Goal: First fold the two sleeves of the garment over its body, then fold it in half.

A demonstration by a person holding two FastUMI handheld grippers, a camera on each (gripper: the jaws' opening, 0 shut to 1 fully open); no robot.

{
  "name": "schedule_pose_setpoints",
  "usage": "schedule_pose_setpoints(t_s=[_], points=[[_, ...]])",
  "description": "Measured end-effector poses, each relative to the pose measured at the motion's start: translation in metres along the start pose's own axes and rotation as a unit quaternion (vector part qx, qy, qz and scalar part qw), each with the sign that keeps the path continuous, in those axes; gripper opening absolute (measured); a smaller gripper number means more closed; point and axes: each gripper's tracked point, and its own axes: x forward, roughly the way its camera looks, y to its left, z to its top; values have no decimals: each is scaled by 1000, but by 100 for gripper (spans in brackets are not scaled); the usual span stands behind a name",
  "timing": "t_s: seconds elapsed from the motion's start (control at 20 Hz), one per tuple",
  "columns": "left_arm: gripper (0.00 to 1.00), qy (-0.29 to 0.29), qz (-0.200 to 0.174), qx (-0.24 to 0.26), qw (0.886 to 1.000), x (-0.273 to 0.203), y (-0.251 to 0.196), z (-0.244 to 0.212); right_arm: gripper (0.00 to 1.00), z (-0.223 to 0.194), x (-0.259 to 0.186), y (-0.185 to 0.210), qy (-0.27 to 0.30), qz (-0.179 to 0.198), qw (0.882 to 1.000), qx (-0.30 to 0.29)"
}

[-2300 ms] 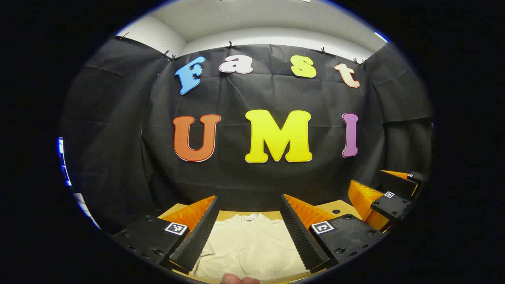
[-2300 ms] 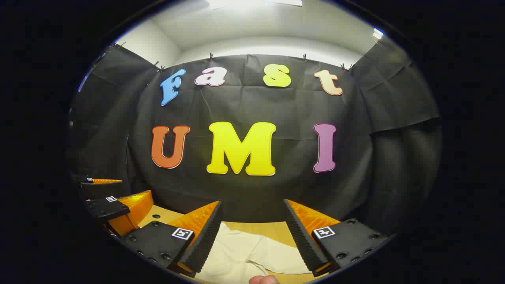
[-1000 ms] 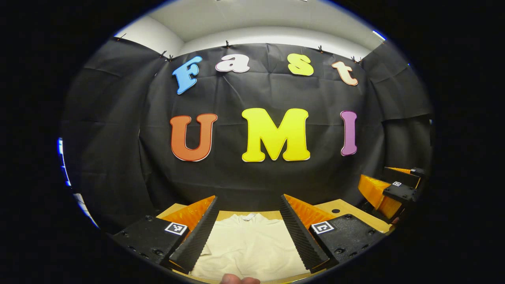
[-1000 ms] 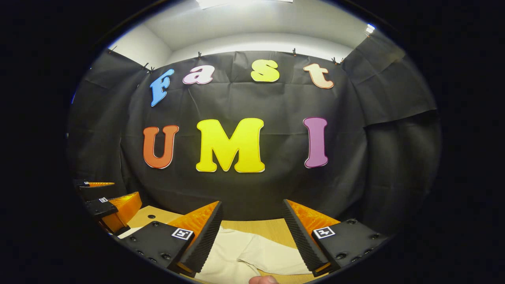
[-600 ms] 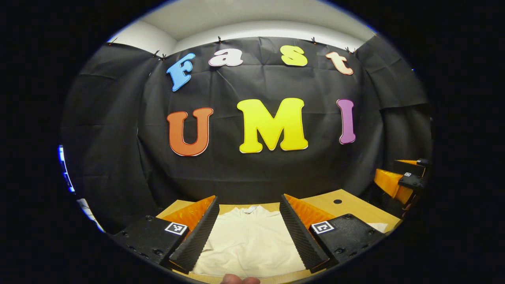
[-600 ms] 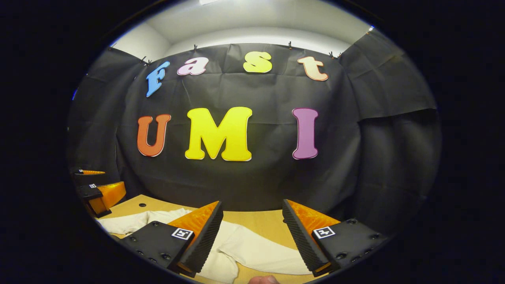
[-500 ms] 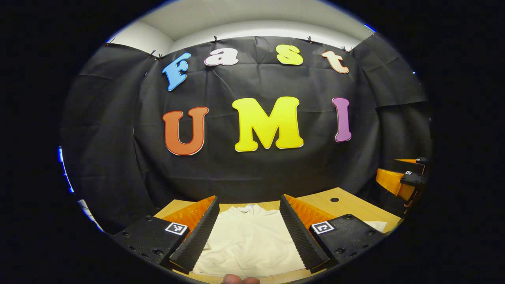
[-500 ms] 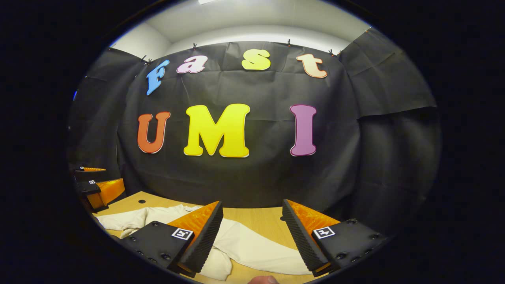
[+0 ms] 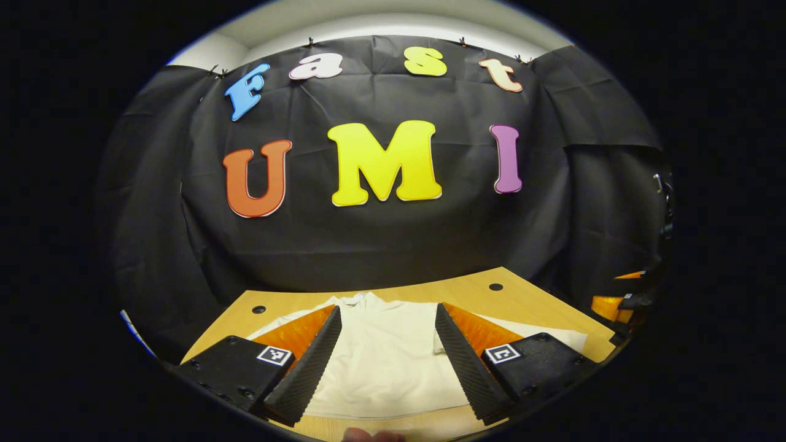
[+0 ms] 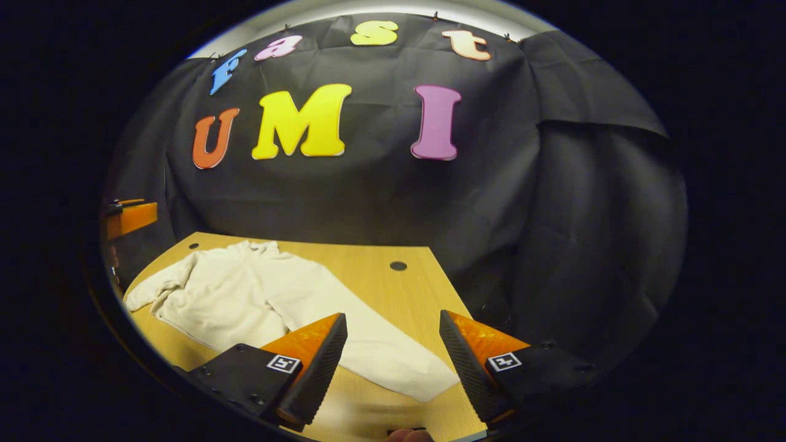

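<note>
My left tongs (image 9: 387, 359) hang above the counter (image 9: 522, 301) with their two fingers wide apart, nothing between them but air, and past them I look down on the body of the cream shirt (image 9: 381, 356), which lies flat on the wood with its collar toward the black cloth wall (image 9: 381, 245). One sleeve runs out to the right behind my right-hand finger, reaching almost to the counter's edge. At the far right of the left gripper view I see my other tongs, off beyond that edge

My right tongs (image 10: 393, 368) are spread open as well, gripping nothing. In the right gripper view the shirt (image 10: 233, 301) lies to the left on the counter (image 10: 381, 288), somewhat rumpled, and its long sleeve (image 10: 381, 359) stretches toward me, the cuff end lying between and just beyond my two fingers, not touching either. A small dark hole (image 10: 398, 266) in the wood sits beyond the sleeve. A fingertip (image 10: 408, 436) of my own hand shows at the bottom edge
</note>
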Motion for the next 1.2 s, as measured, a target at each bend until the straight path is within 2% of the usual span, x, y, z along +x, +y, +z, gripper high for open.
schedule_pose_setpoints(t_s=[0.15, 0.45, 0.7, 0.95, 1.1, 1.2], points=[[98, 23, -13, -8, 1000, 1, -17, -12, 93, -49, 25, -23, 74, -2, 997, -4], [98, 50, -19, 15, 998, 0, -42, -24, 95, -133, 57, -46, 196, 21, 980, -8], [99, 56, 2, 20, 998, -4, -42, -26, 95, -151, 80, -53, 220, 21, 975, 5], [99, 56, 1, 28, 998, 3, -39, -23, 94, -161, 92, -57, 242, 16, 969, 45], [99, 58, -6, 29, 998, 7, -39, -24, 95, -166, 91, -56, 246, 23, 969, 23], [99, 70, -11, 19, 997, 7, -38, -32, 90, -167, 90, -52, 254, 25, 967, 21]])
